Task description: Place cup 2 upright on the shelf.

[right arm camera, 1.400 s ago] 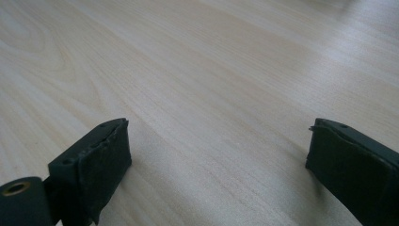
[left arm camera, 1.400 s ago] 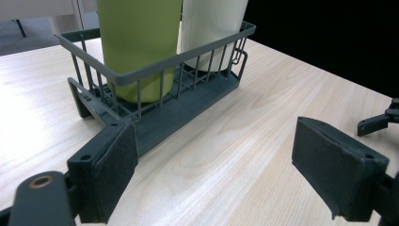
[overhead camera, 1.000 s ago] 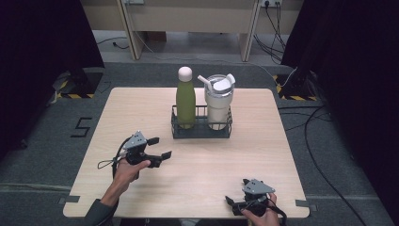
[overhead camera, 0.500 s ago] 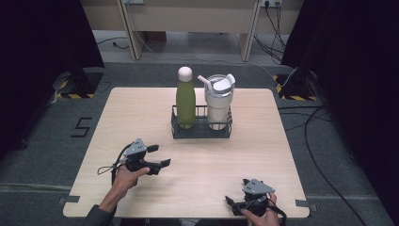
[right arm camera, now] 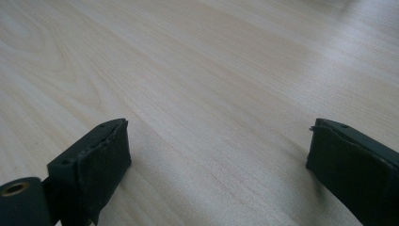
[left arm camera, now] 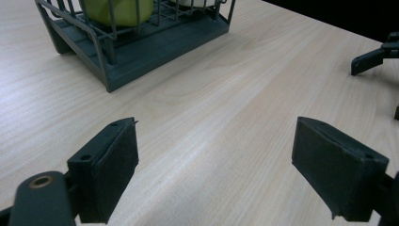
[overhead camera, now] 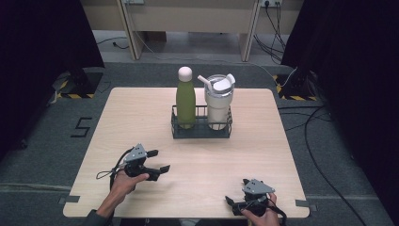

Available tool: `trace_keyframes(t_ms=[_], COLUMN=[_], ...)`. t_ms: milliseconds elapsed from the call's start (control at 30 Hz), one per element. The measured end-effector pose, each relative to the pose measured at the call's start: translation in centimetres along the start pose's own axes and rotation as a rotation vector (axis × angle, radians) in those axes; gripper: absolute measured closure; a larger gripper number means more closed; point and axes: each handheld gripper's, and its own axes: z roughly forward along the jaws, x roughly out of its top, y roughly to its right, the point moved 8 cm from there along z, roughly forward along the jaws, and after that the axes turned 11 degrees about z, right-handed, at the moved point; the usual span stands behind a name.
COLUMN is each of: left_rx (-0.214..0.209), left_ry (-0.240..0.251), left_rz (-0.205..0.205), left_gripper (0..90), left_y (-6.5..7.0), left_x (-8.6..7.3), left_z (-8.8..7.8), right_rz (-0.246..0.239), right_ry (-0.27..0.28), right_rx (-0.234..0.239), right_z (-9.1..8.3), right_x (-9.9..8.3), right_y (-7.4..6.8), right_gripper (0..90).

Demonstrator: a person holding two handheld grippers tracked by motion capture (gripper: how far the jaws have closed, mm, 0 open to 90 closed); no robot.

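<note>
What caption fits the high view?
Two open grippers, left and right, wait before a rack holding two bottles.

A pale wooden table (overhead camera: 141, 117) stands on grey carpet (overhead camera: 47, 155). A black figure 5 (overhead camera: 81, 127) is marked on the floor to its left. Black cables (overhead camera: 320, 117) run along the right side, yellow-and-black striped tape (overhead camera: 70, 95) lies near the far corners, and dark curtains (overhead camera: 42, 42) hang on both sides.

Green bottle (overhead camera: 185, 97) and white tumbler (overhead camera: 219, 100) upright in wire caddy (overhead camera: 201, 130).
</note>
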Motion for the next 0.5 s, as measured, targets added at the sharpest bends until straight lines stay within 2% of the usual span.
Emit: trace_keyframes(t_ms=[500], left_rx=[-0.024], left_ry=[-0.090], left_rz=[0.063], left_gripper=[14.8], left_y=[1.8], left_x=[-1.9], left_z=[-0.7], right_rz=[0.000], right_ry=[0.000], right_rx=[0.000], right_z=[0.0], right_x=[0.0], right_y=[0.0], right_gripper=[6.7])
